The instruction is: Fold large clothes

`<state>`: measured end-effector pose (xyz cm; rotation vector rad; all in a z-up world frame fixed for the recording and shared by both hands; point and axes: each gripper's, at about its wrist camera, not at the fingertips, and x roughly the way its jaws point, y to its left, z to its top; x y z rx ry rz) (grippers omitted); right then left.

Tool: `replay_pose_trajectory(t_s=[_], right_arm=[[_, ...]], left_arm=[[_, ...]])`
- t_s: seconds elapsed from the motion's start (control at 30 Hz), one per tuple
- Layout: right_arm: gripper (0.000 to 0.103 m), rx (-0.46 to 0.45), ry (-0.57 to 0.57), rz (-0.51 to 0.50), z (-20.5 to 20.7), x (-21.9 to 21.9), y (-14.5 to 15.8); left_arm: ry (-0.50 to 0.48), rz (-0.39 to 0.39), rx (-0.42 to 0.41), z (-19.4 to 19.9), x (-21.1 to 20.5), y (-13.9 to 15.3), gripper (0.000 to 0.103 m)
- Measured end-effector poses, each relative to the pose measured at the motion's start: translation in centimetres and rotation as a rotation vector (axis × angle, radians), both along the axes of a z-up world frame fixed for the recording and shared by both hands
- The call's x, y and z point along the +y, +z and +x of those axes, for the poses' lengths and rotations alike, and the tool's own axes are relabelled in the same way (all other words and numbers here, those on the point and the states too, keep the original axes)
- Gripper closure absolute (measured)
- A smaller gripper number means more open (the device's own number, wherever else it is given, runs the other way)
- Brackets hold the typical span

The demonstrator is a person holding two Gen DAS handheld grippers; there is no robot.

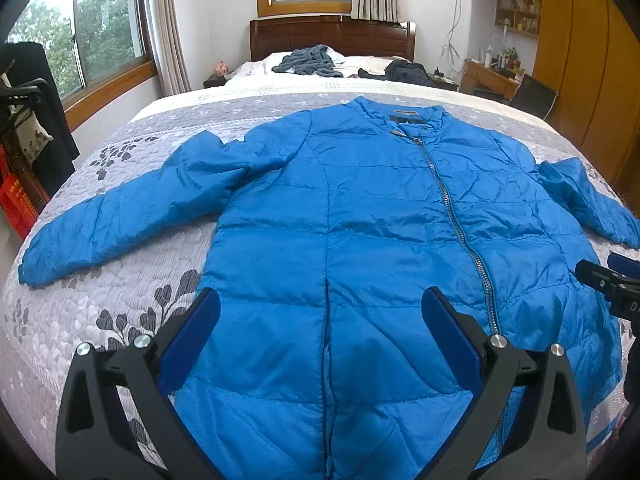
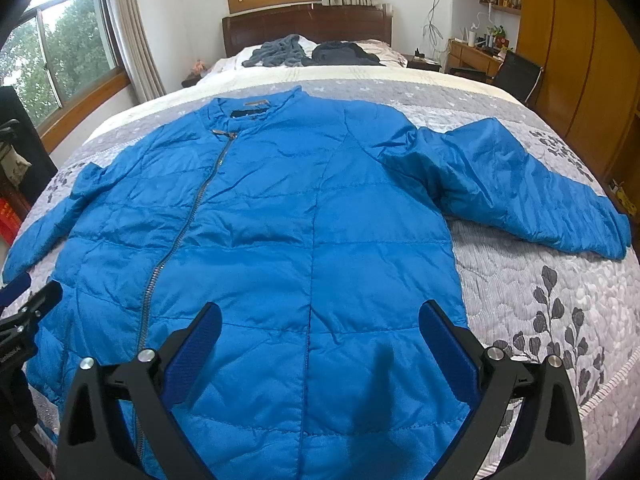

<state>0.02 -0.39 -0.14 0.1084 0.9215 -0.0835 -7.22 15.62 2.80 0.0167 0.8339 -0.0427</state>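
Note:
A bright blue padded jacket (image 1: 360, 220) (image 2: 272, 216) lies flat and face up on the bed, zipped, collar toward the headboard, both sleeves spread outward. My left gripper (image 1: 320, 312) hovers open above the jacket's lower left half, nothing between its blue pads. My right gripper (image 2: 320, 320) is open too, over the lower right half near the hem. The left sleeve (image 1: 120, 216) stretches toward the bed's left edge and the right sleeve (image 2: 528, 184) toward its right edge. Each gripper's tip shows at the side of the other's view.
The bed (image 1: 100, 300) has a grey floral quilt. A grey garment (image 1: 308, 62) and a dark garment (image 1: 408, 72) lie near the wooden headboard (image 1: 332, 36). A clothes rack (image 1: 24, 128) stands left, a desk and chair (image 1: 520, 88) and wardrobe stand right.

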Motion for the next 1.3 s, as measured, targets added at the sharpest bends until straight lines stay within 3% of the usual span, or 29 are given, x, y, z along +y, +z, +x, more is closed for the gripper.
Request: replay_pose_trajectory(t_s=[1.07, 1.3], right_arm=[[0.004, 0.000, 0.001, -0.002, 0.0, -0.2, -0.1], [0.004, -0.012, -0.004, -0.004, -0.1, -0.7, 0.2]], left_arm=[[0.002, 0.004, 0.020, 0.1, -0.3, -0.4, 0.003], [0.007, -0.058, 0.069, 0.6, -0.3, -0.9, 0.003]])
